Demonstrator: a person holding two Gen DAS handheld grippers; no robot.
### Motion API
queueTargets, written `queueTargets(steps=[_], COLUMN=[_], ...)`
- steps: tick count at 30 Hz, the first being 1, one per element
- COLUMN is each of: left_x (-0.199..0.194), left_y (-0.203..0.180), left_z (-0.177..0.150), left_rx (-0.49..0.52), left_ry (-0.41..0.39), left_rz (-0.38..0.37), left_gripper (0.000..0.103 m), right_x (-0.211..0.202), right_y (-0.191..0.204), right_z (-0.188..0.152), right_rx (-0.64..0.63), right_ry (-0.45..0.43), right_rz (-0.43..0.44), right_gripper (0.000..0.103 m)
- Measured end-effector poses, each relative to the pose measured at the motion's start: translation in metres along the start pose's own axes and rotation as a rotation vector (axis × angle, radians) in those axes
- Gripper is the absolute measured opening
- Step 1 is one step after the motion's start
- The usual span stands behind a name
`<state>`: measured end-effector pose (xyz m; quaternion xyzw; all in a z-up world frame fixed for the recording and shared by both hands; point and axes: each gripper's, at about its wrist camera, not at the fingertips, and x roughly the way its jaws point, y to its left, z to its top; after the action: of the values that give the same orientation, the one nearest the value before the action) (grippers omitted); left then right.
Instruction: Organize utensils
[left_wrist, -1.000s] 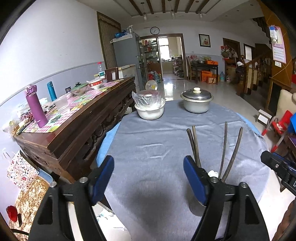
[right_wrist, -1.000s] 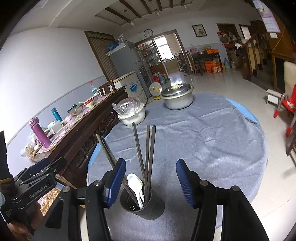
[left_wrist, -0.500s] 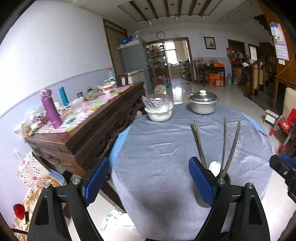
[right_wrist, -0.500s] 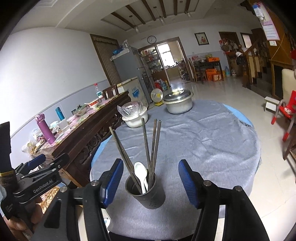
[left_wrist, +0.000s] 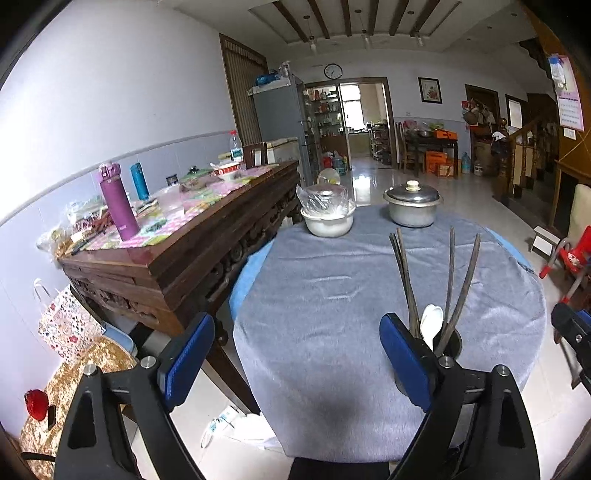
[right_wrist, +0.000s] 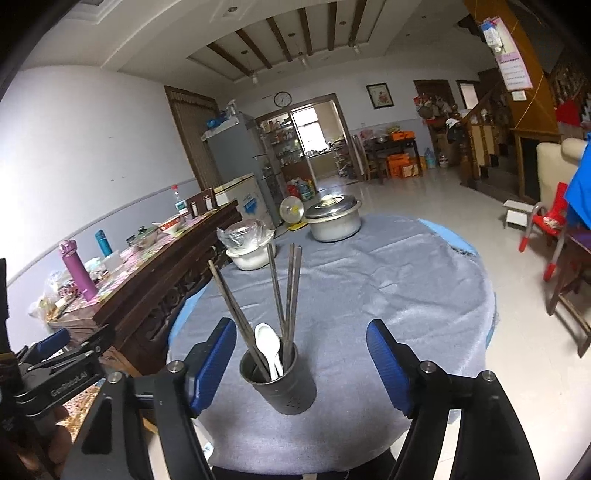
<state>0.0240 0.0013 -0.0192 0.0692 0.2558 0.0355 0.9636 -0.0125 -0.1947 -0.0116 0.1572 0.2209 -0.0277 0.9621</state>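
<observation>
A dark perforated utensil holder (right_wrist: 284, 384) stands on the grey cloth of the round table (right_wrist: 388, 295), near its front edge. It holds several dark chopsticks (right_wrist: 291, 291) and a white spoon (right_wrist: 267, 343). My right gripper (right_wrist: 301, 365) frames the holder with its jaws opening, and neither blue pad touches it. My left gripper (left_wrist: 295, 358) is open over the table's front left with nothing between its fingers. In the left wrist view the holder (left_wrist: 452, 341) sits just behind the right finger, with the spoon (left_wrist: 432, 325) showing.
A white bowl under plastic wrap (left_wrist: 327, 218) and a lidded metal pot (left_wrist: 412, 208) stand at the table's far side. A carved wooden sideboard (left_wrist: 192, 254) with bottles runs along the left. A red chair (right_wrist: 543, 229) stands to the right.
Both grippers have drawn back from the table, so the holder looks farther away. The right jaws have spread wider around it, and the left jaws have widened a little.
</observation>
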Motion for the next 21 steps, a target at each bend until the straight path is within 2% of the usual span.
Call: queueTargets(steps=[12,21], left_x=[0.003,0.003], left_y=[0.006,-0.005], left_z=[-0.007,-0.011], left_rx=[-0.032,0.003], left_ry=[0.037,0.042], left_rz=[-0.003,-0.029], left_gripper=[0.091,0.091], right_x=[0.002,0.004], right_y=[0.007,0.006], right_z=[-0.010,-0.015], right_rx=[-0.019,-0.018], right_ry=[0.023,0.041], right_rz=[0.001,0.000], right_gripper=[0.078,0.078])
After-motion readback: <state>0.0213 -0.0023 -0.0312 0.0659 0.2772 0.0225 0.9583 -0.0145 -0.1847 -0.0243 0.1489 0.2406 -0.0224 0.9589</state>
